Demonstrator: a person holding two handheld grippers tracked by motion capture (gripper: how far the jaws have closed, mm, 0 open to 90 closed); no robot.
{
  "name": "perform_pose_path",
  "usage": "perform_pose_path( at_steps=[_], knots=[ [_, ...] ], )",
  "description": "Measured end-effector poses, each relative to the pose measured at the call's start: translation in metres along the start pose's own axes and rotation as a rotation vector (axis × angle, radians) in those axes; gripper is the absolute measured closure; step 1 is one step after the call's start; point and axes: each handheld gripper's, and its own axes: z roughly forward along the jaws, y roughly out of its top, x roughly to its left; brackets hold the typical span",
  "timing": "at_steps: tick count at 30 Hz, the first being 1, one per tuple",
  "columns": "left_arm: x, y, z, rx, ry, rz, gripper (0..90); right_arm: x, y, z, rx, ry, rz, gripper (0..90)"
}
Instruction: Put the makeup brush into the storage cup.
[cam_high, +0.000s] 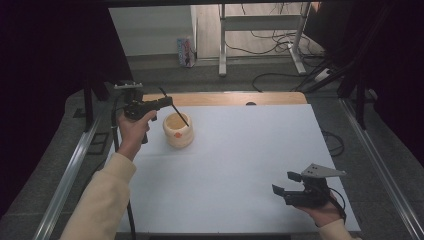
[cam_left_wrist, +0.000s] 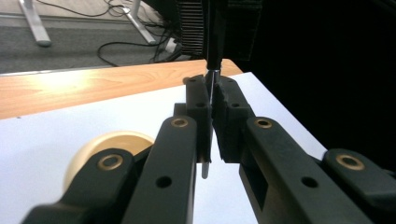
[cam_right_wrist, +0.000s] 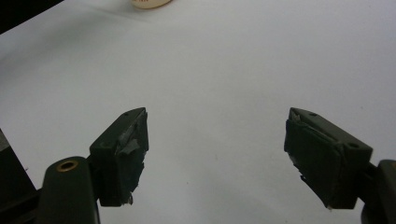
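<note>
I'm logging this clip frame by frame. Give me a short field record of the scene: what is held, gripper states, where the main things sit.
left gripper: shut on thin black rod, above and left of the bowl
rod: slanted, lower end reaching over the bowl's opening
bowl: cream round bowl, upright on white table sheet, far left part
right gripper: open, nothing between its jaws, near right part of the sheet
table edge: wooden strip beyond the sheet

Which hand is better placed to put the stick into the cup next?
Left. The left gripper already clamps the thin stick right above the cream cup; the right gripper sits open, far across the table.
</note>
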Motion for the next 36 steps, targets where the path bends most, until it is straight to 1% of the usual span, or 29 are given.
perform_pose_path(
  at_steps=[3, 6, 7, 9, 17, 19, 21, 23, 27, 30, 33, 34, 36],
  knots=[
    [0.006, 0.001, 0.001, -0.010, 0.001, -0.015, 85.9, 0.000, 0.000, 0.000, 0.001, 0.000, -0.001, 22.1],
    [0.013, 0.003, 0.001, -0.015, 0.017, -0.027, 85.9, 0.000, 0.000, 0.000, 0.004, -0.003, -0.002, 22.1],
    [0.013, 0.003, 0.001, -0.015, 0.017, -0.027, 85.9, 0.000, 0.000, 0.000, 0.004, -0.003, -0.002, 22.1],
    [0.018, 0.003, 0.000, -0.017, 0.025, -0.040, 85.9, 0.000, 0.000, 0.000, 0.004, -0.004, -0.002, 22.1],
    [0.032, 0.001, -0.002, -0.029, 0.074, -0.065, 85.9, 0.000, -0.001, 0.002, 0.013, -0.004, -0.005, 22.1],
    [0.034, 0.000, -0.002, -0.025, 0.090, -0.063, 85.9, 0.000, -0.001, 0.002, 0.014, -0.004, -0.003, 22.1],
    [0.036, -0.001, 0.000, -0.010, 0.100, -0.059, 85.8, 0.000, -0.001, 0.002, 0.016, -0.003, -0.004, 22.1],
    [0.037, -0.002, 0.002, -0.007, 0.101, -0.063, 85.8, 0.000, -0.001, 0.003, 0.019, -0.002, -0.004, 22.0],
    [0.038, -0.004, 0.007, 0.006, 0.112, -0.055, 85.9, -0.001, -0.002, 0.003, 0.022, -0.002, -0.004, 22.0],
    [0.039, -0.007, 0.013, 0.018, 0.108, -0.052, 85.9, -0.001, -0.002, 0.003, 0.023, -0.003, -0.002, 21.9],
    [0.039, -0.009, 0.016, 0.017, 0.105, -0.056, 85.8, -0.001, -0.002, 0.003, 0.023, -0.002, -0.001, 21.8],
    [0.039, -0.010, 0.017, 0.021, 0.108, -0.057, 85.8, -0.001, -0.002, 0.002, 0.022, 0.000, 0.001, 21.8],
    [0.041, -0.013, 0.021, 0.037, 0.125, -0.049, 85.9, -0.001, -0.002, 0.002, 0.022, 0.002, 0.002, 21.8]
  ],
)
